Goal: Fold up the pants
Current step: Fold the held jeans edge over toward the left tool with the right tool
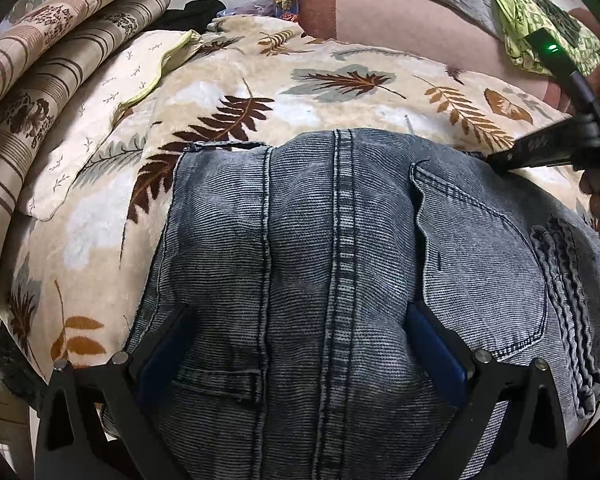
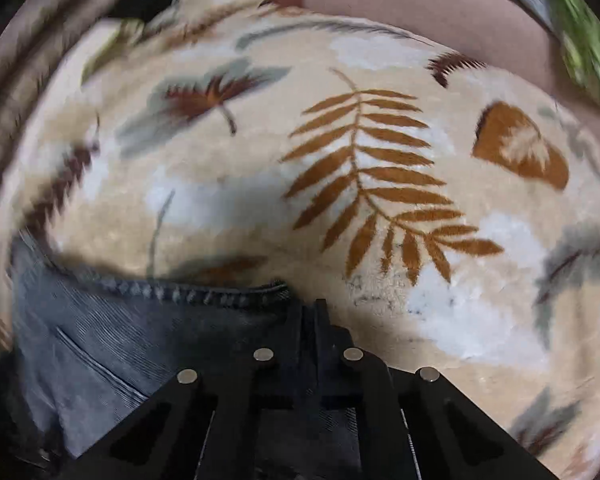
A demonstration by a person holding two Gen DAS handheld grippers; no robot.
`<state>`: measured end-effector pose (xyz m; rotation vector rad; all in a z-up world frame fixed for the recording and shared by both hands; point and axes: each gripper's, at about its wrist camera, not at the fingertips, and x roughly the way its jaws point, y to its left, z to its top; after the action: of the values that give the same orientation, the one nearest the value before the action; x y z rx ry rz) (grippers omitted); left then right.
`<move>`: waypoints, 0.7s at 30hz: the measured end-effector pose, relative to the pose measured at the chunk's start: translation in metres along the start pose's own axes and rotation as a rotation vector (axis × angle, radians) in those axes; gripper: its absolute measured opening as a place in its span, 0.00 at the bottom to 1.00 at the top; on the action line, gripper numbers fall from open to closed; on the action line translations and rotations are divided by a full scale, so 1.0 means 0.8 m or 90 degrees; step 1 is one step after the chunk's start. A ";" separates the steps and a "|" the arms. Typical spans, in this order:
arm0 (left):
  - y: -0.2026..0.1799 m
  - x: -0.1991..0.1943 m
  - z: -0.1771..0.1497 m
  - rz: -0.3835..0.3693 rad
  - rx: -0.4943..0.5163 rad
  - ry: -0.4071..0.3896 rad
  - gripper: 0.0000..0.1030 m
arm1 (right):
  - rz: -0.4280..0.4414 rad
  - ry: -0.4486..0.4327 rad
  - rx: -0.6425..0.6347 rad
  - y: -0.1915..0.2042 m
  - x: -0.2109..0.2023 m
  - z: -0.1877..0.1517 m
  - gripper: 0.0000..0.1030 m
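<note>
Grey-blue denim pants (image 1: pixel 340 264) lie folded on a cream blanket with a leaf print (image 1: pixel 320 92). My left gripper (image 1: pixel 300 320) is open, its blue-padded fingers (image 1: pixel 436 352) spread wide and resting on the denim near the center seam. My right gripper (image 1: pixel 496 158) reaches in from the right at the pants' far right edge. In the right wrist view, my right gripper (image 2: pixel 310 308) is shut on the pants' seamed edge (image 2: pixel 204 292), low over the blanket (image 2: pixel 364 168). That view is blurred by motion.
Striped and floral pillows (image 1: pixel 44 92) stack at the left. A pink cushion (image 1: pixel 400 16), a grey quilt and a green printed cloth (image 1: pixel 540 12) lie at the back. A cream cloth with green trim (image 1: pixel 112 92) lies left of the pants.
</note>
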<state>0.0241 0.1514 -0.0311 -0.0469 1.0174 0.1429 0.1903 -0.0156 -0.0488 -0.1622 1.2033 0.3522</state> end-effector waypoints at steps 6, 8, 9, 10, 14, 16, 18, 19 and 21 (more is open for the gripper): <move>-0.003 0.001 0.001 0.012 -0.004 0.002 1.00 | 0.076 -0.085 0.098 -0.025 -0.075 -0.010 0.10; -0.005 0.001 0.000 0.015 -0.004 0.000 1.00 | 0.163 -0.064 0.107 -0.019 -0.075 -0.019 0.17; -0.006 0.001 0.000 0.016 -0.006 -0.001 1.00 | 0.201 -0.040 0.106 -0.020 -0.066 -0.021 0.20; -0.006 0.001 0.000 0.017 -0.007 -0.002 1.00 | 0.211 -0.003 0.097 -0.018 -0.045 -0.026 0.33; -0.005 -0.001 -0.002 0.016 -0.009 -0.013 1.00 | 0.242 0.037 0.209 -0.053 -0.014 -0.040 0.34; -0.005 -0.001 -0.002 0.019 -0.009 -0.014 1.00 | 0.208 -0.010 0.164 -0.046 -0.055 -0.044 0.38; -0.006 -0.001 -0.002 0.021 -0.013 -0.015 1.00 | 0.227 -0.036 0.142 -0.047 -0.092 -0.058 0.47; -0.006 -0.001 -0.002 0.022 -0.014 -0.016 1.00 | 0.241 -0.051 0.144 -0.050 -0.110 -0.072 0.57; -0.006 -0.001 -0.003 0.025 -0.015 -0.019 1.00 | 0.243 -0.087 0.165 -0.069 -0.145 -0.107 0.62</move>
<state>0.0225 0.1461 -0.0315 -0.0464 0.9868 0.1918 0.0978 -0.1147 0.0252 0.3159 1.1306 0.5256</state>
